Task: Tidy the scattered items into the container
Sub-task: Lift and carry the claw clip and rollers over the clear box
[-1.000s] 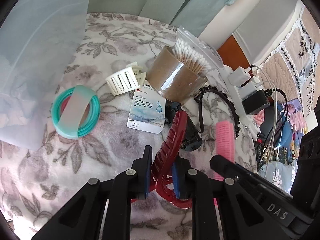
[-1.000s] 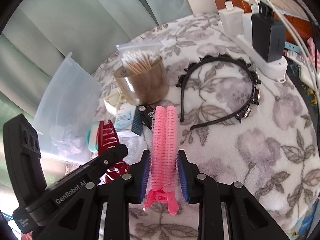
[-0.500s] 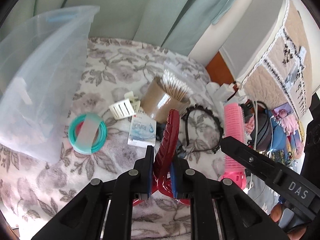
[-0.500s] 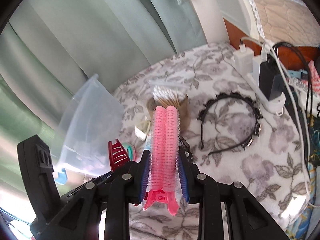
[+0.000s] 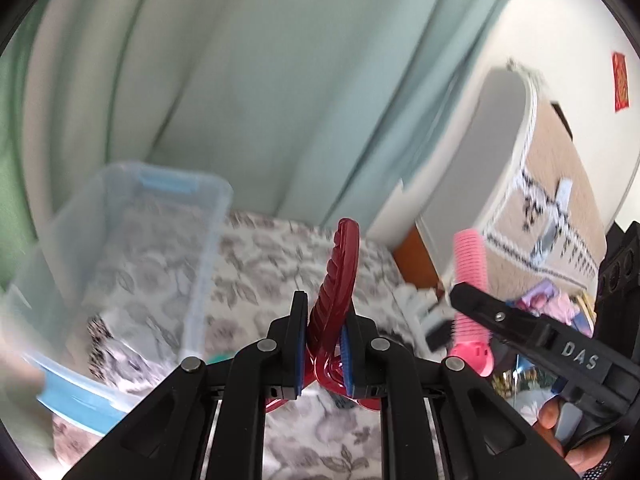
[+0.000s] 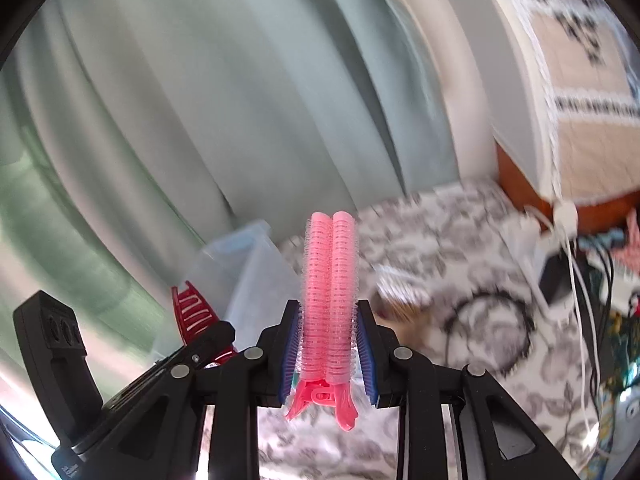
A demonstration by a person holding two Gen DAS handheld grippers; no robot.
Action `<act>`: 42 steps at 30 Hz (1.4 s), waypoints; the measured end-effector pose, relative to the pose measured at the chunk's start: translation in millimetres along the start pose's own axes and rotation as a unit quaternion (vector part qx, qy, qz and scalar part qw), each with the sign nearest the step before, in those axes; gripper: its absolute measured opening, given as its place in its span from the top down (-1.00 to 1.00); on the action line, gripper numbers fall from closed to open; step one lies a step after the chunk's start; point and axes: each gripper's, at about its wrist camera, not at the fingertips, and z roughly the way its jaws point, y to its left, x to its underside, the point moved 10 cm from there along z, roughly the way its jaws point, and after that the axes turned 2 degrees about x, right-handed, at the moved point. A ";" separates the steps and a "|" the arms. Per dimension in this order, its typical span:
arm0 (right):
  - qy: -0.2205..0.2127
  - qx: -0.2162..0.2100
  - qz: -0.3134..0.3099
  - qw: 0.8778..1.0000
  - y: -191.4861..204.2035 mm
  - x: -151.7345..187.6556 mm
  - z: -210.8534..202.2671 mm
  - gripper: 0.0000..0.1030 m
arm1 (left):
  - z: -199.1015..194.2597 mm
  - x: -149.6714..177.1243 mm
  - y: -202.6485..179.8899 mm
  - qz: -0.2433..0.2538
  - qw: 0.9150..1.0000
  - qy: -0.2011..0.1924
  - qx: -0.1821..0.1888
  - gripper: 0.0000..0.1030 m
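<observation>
Left gripper [image 5: 325, 343] clamped on red hair claw [image 5: 338, 276], right gripper [image 6: 329, 354] clamped on pink roller clip [image 6: 330, 280], both aloft; carry each over clear bin [image 5: 132, 260] at left, lower inside, then release

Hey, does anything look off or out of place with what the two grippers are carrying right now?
Nothing stands out. The left gripper grips the dark red hair claw squarely, and the right gripper holds the pink roller clip upright.
</observation>
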 end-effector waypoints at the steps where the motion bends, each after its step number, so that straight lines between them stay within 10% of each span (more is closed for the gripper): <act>1: -0.010 -0.010 -0.007 1.000 11.7 -7.9 -3.1 0.43 | -7.5 -7.8 6.2 -0.005 1.000 -0.013 -0.003 0.71; 16: -0.002 -0.084 -0.122 0.989 145.0 -11.0 33.3 0.43 | -75.2 -59.0 109.7 -0.061 0.990 -0.106 -0.072 0.71; 42: 0.144 -0.087 -0.165 0.972 171.8 81.0 128.0 0.43 | -34.2 -6.9 196.9 -0.133 0.983 -0.023 -0.128 0.72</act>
